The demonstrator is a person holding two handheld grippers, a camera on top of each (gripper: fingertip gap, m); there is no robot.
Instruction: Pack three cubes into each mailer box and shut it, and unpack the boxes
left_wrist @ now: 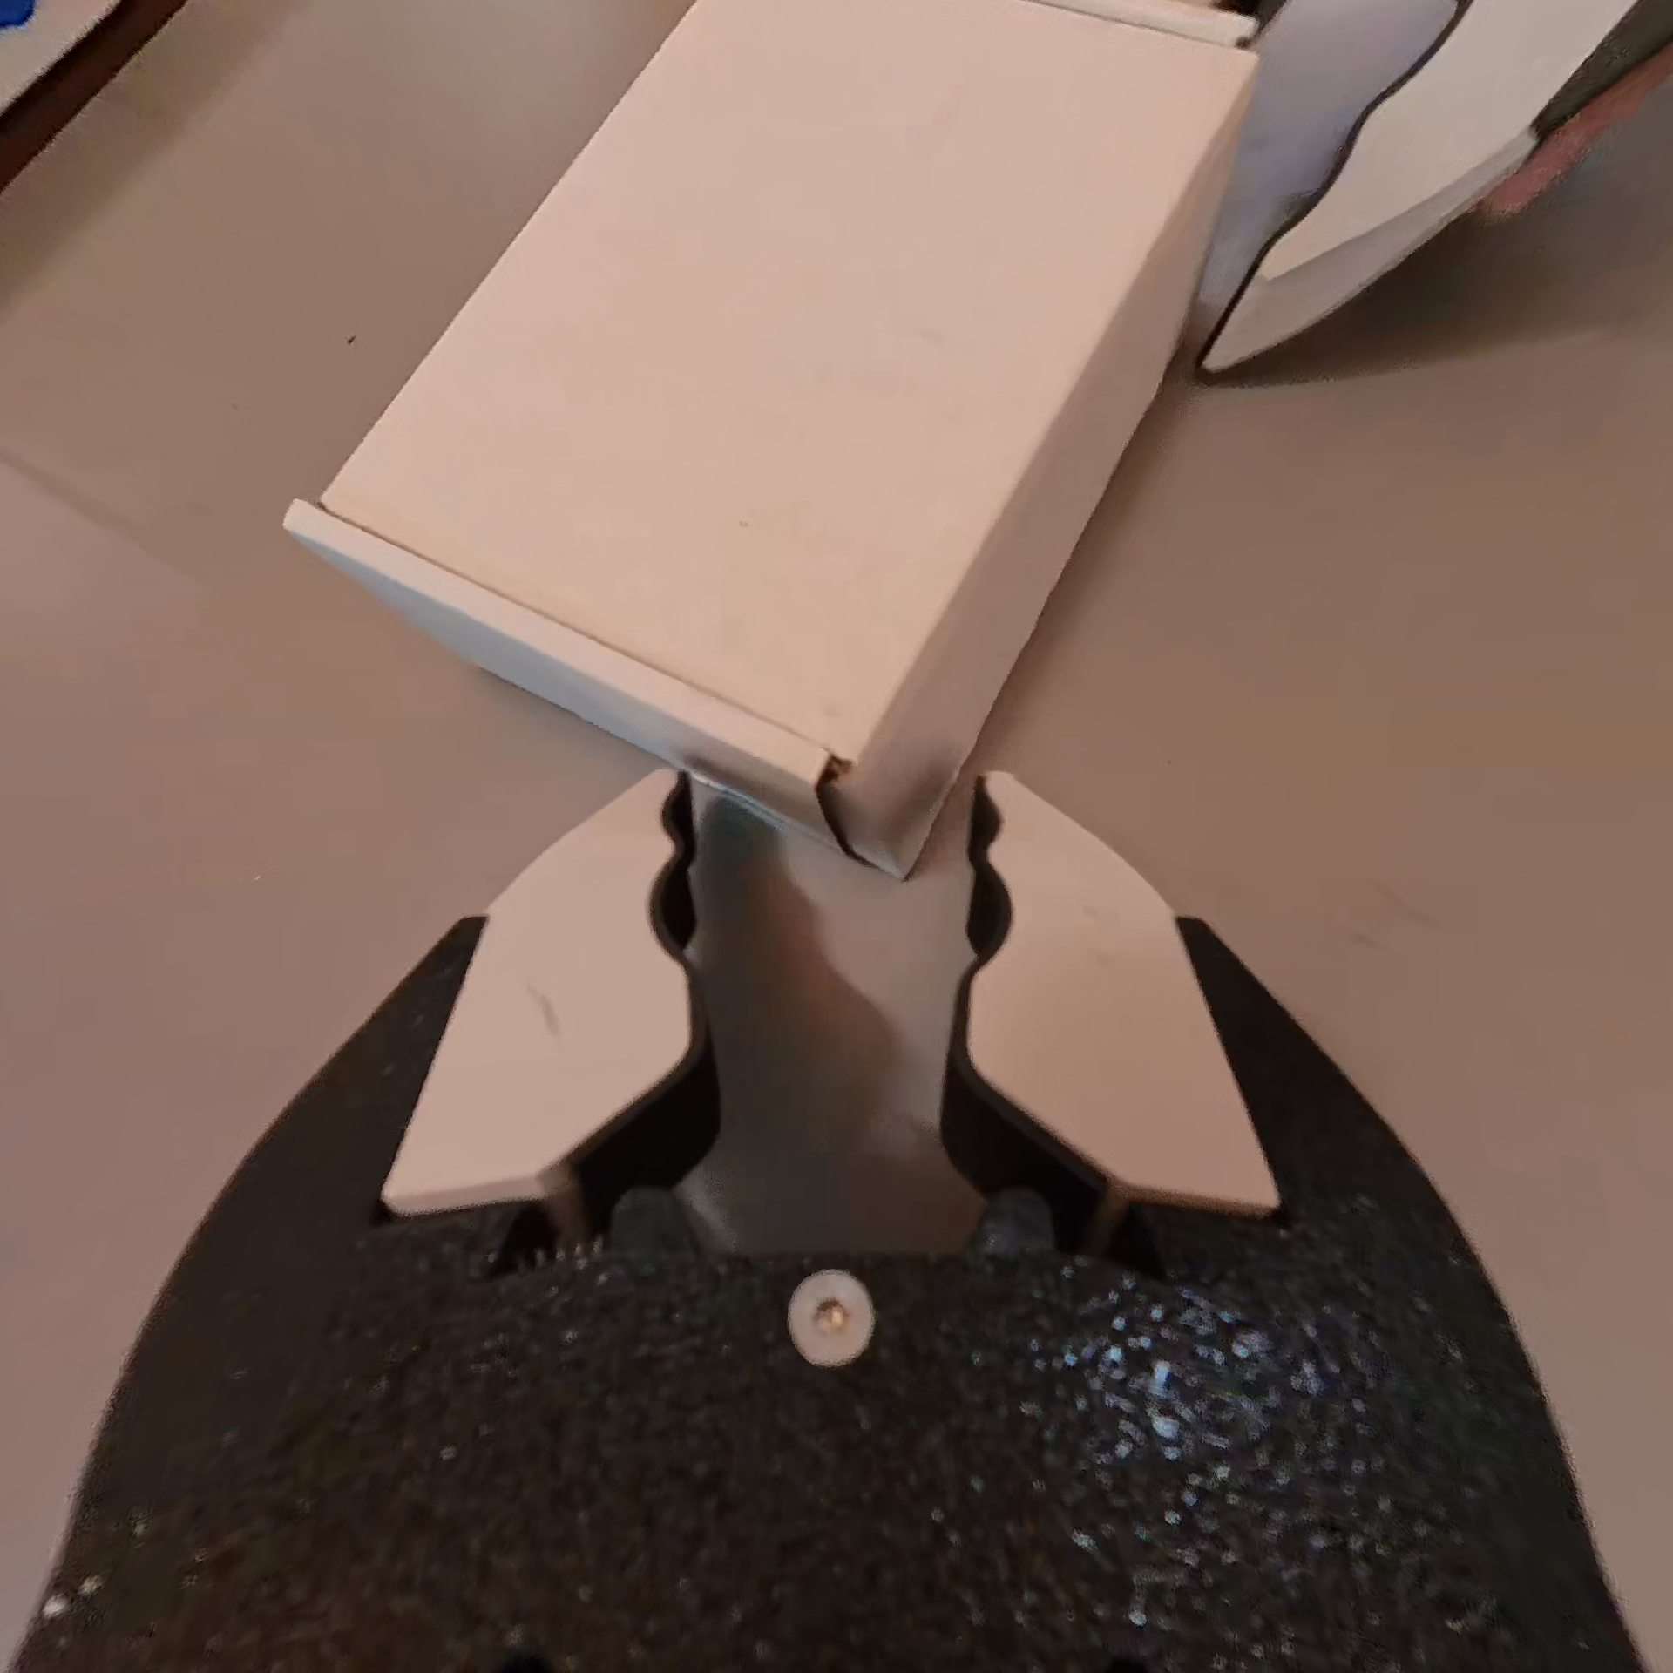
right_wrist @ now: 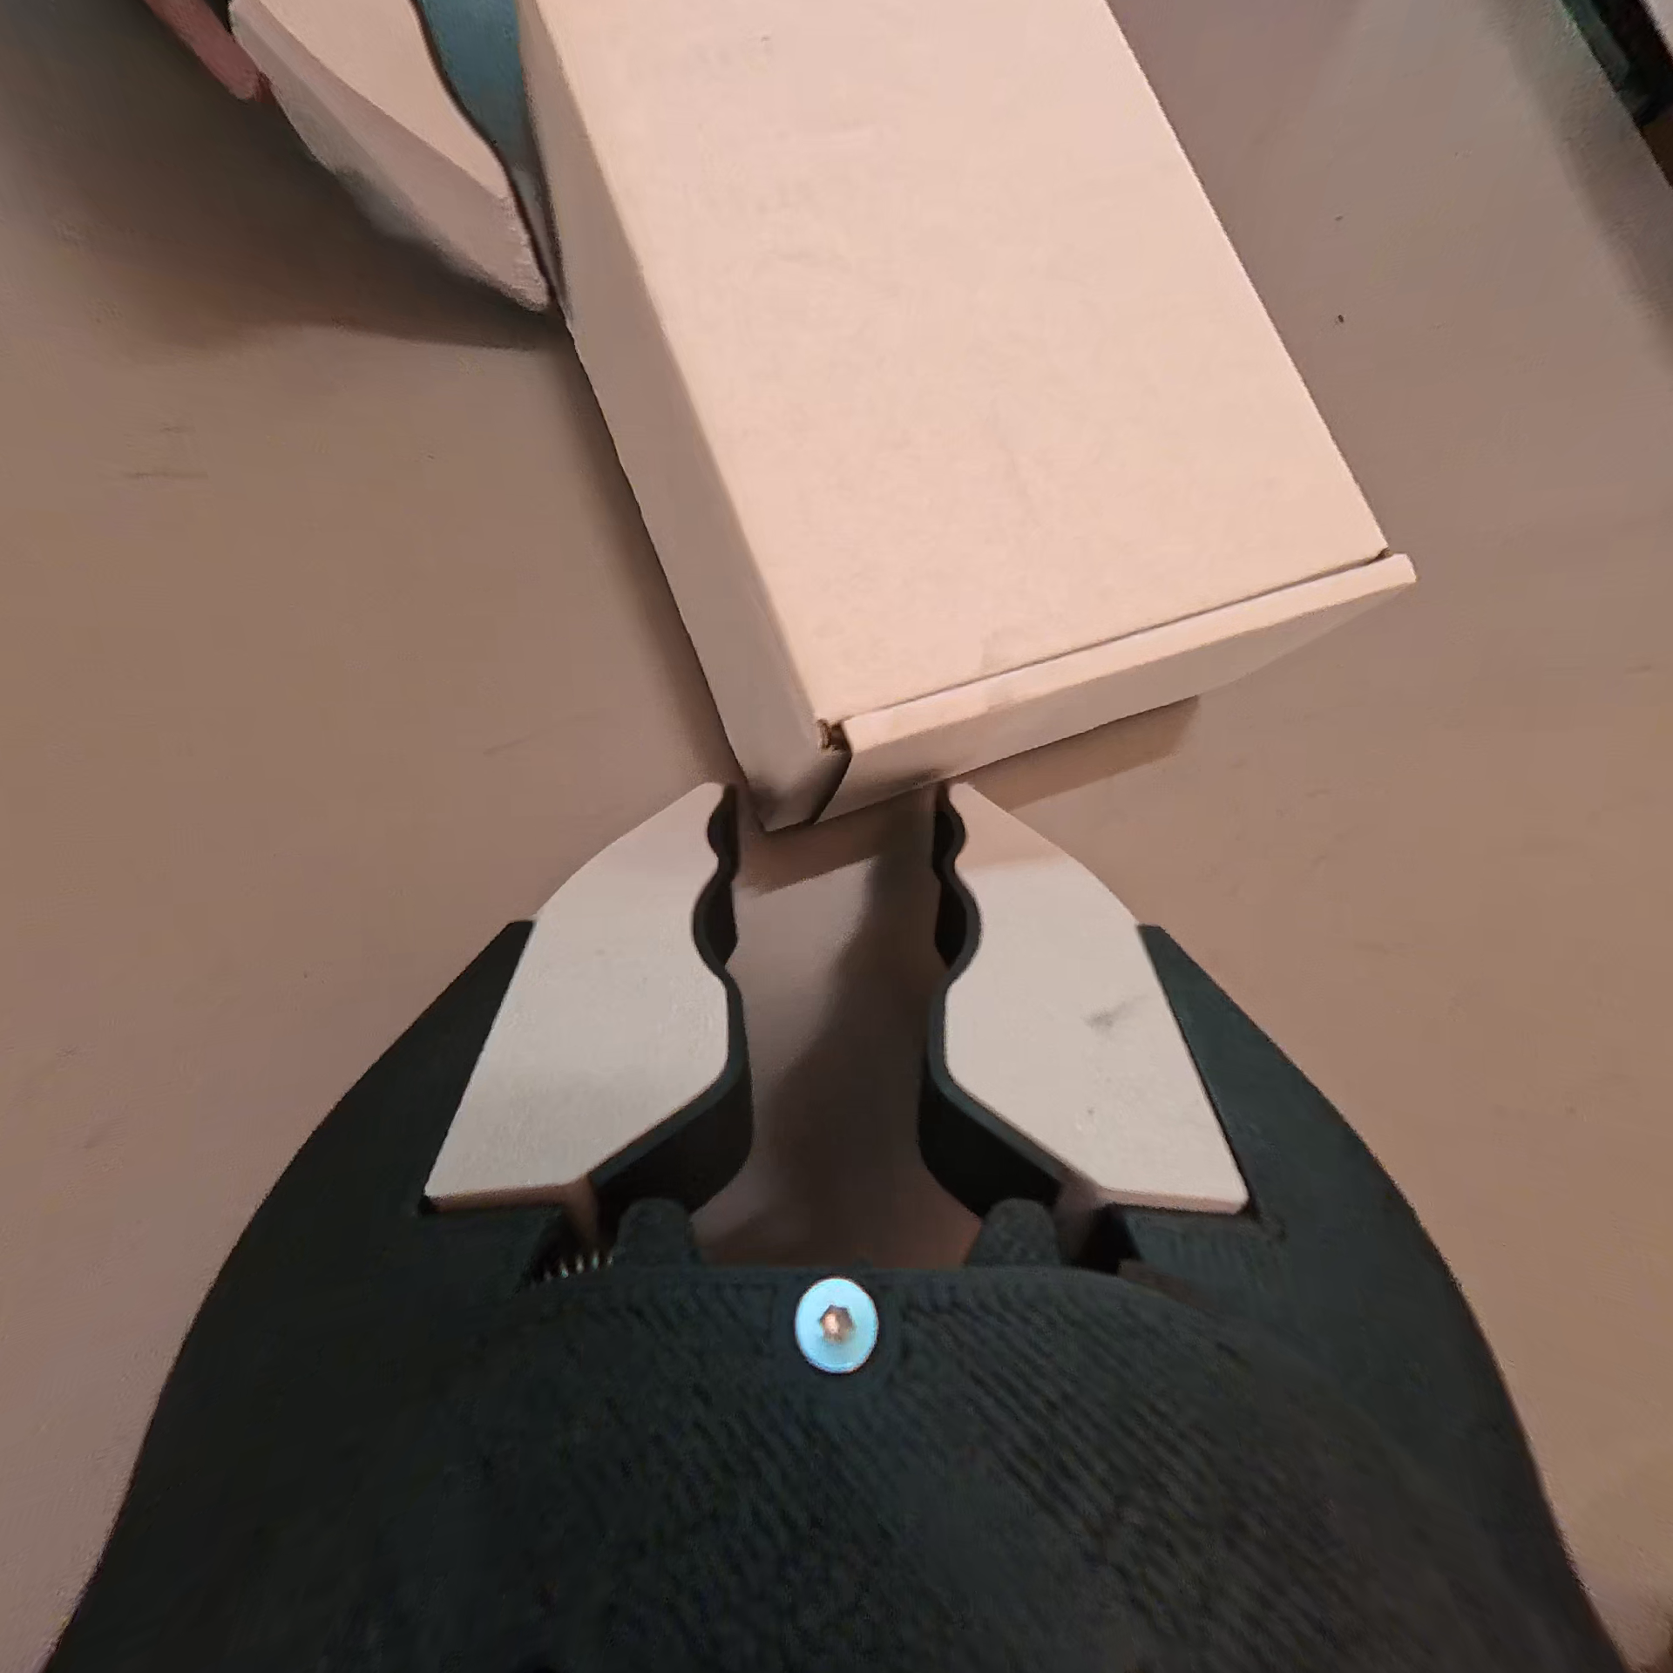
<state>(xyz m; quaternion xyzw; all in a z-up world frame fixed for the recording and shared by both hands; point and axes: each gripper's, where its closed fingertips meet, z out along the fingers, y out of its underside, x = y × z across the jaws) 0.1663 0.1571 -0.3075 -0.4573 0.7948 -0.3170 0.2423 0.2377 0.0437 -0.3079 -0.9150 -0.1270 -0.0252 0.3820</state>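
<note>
On the tan table (left_wrist: pixel 1358 724), your left gripper (left_wrist: pixel 828 819) and right gripper (right_wrist: pixel 837 819), jaws half-spread and empty, flank the shut mailer box (left_wrist: pixel 769 407); square both corners before pressing or lifting

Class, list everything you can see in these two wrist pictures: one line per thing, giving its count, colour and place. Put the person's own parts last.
mailer box: one, white, shut, lying on the table, a near corner between each gripper's fingertips; a second white cardboard edge shows behind its far end in the left wrist view, too little to tell what it is.
table: one, plain beige, under everything.
left gripper: one, black body with pale fingers, open, at one front corner of the box.
right gripper: one, black body with pale fingers, open, at the other front corner.
</note>
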